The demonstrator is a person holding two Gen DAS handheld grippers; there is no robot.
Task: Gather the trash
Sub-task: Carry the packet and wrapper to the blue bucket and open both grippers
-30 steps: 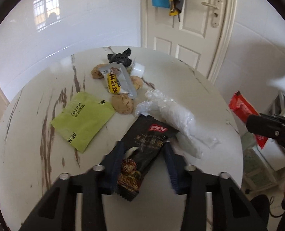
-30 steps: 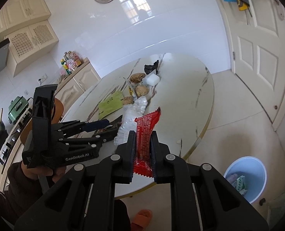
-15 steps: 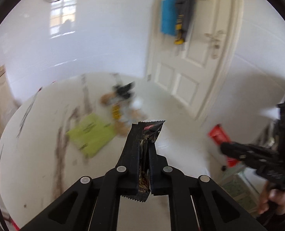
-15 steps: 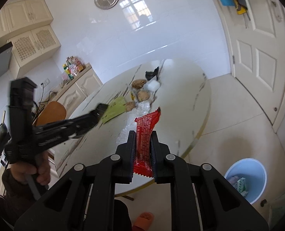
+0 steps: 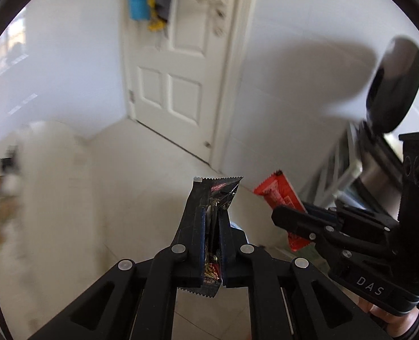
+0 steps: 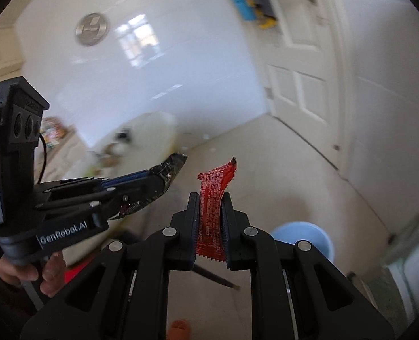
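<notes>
My left gripper (image 5: pixel 212 221) is shut on a black snack wrapper (image 5: pixel 216 195), which sticks up above the fingertips over the floor. To its right, the right gripper (image 5: pixel 290 215) holds a red wrapper (image 5: pixel 280 195). In the right wrist view my right gripper (image 6: pixel 211 201) is shut on that red wrapper (image 6: pixel 213 187). The left gripper (image 6: pixel 164 175), with the black wrapper (image 6: pixel 175 164) in it, reaches in from the left. A light blue bin (image 6: pixel 303 239) stands on the floor just beyond my right fingers, partly hidden by them.
The round marble table (image 5: pixel 53 170) with blurred leftover trash lies off to the left. A white door (image 5: pixel 181 65) and white tiled walls stand ahead. A metal rack (image 5: pixel 348 175) is at the right. A person's hand (image 6: pixel 48 272) grips the left handle.
The left gripper closed on the black wrapper, lifted it off the table and swung right over the floor. The right gripper also swung right with the red wrapper, bringing the blue bin closer.
</notes>
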